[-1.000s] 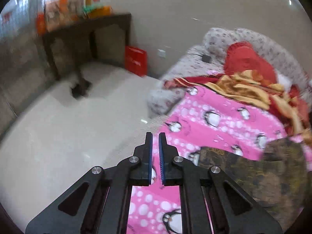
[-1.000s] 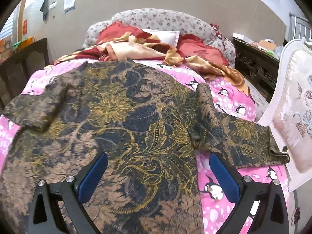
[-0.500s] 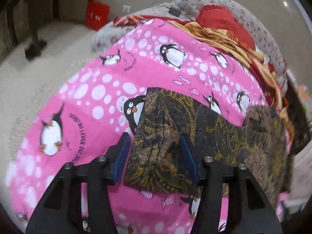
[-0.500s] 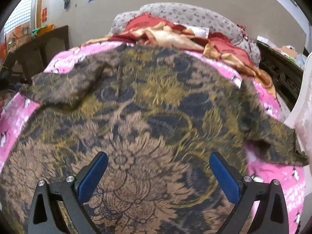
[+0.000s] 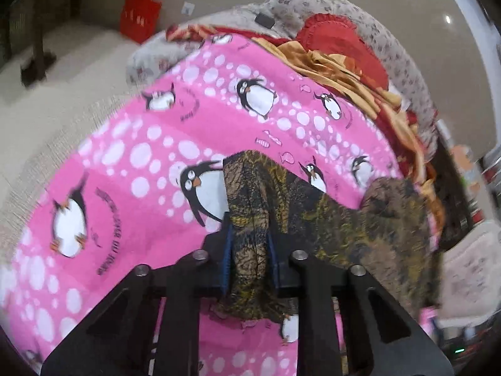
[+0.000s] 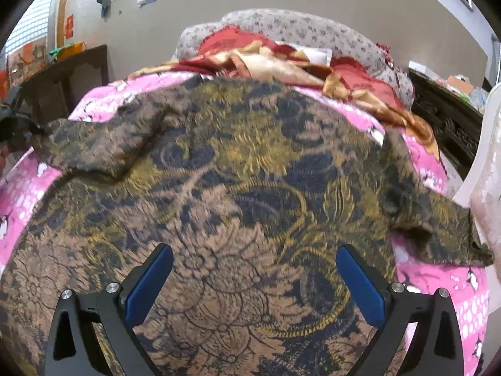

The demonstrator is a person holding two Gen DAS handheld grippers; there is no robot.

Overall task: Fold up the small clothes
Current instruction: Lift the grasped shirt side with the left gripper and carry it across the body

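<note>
L gripper [image 5: 249, 250] closing on shirt [image 6: 238, 163] sleeve, fabric pinched btwn pads. R gripper [image 6: 255, 277] wide apart over shirt, grasping nothing

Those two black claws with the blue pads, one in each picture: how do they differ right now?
The left gripper has its jaws nearly together and closing, with a sleeve of the dark floral shirt bunched between the pads; the right gripper stands wide open with nothing between its jaws. The left sits at the shirt's edge, beside the pink penguin sheet; the right hangs over the shirt's broad middle. Both are black with blue pads and point down at the bed.
</note>
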